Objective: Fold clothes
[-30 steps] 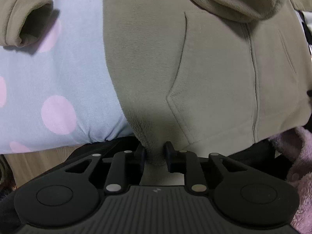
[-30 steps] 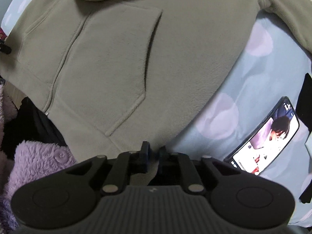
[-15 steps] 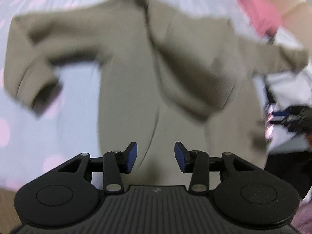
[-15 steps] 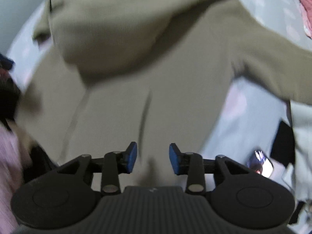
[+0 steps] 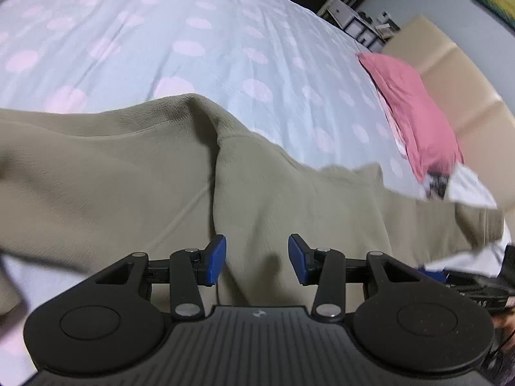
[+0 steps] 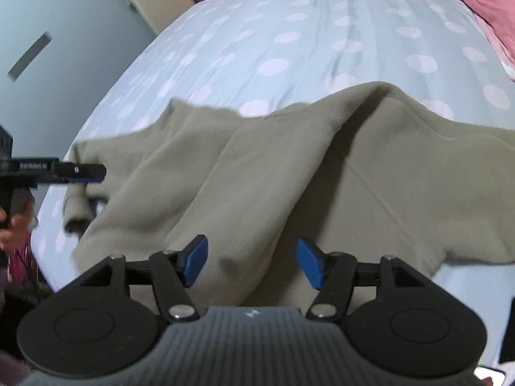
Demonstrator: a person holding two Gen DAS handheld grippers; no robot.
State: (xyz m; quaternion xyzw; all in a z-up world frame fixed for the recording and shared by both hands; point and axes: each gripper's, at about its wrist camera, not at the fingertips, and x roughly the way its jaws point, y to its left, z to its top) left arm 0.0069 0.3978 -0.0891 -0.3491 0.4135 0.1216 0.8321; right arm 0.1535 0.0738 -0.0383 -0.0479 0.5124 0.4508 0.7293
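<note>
**With both grippers empty, hoodie laid out on bed, fold not yet begun**

Since neither gripper holds cloth now, this reads as the end of the spreading step. The olive fleece hoodie [image 5: 135, 173] lies across the near part of the bed [image 5: 199, 32], on the pale blue spotted cover, with a raised ridge of fabric running up its middle toward the far edge. One sleeve trails toward the bed's right edge, ending near a pink cloth [image 5: 415, 109] and something white beside it.

Left gripper [image 5: 257, 259]: jaws have just been opening, now part-way apart, nothing between the blue pads, hoodie below them, contact unclear. Right gripper [image 6: 251, 262]: jaws have just been opening further, standing wider than the left, also empty, hovering over the hoodie body. In the right wrist view the left gripper shows at the left side over the other sleeve's cuff end, which sits bunched near the bed's left edge.

Next move, as a judgement: flatten the middle ridge, then pick a sleeve or side edge and bring it across the body. That calls for a low approach and a pinch on one fabric layer only. The thick fleece is likely to bunch, so a grip close to the seam looks safer. Frames are blurred, so finer detail is not readable.
</note>
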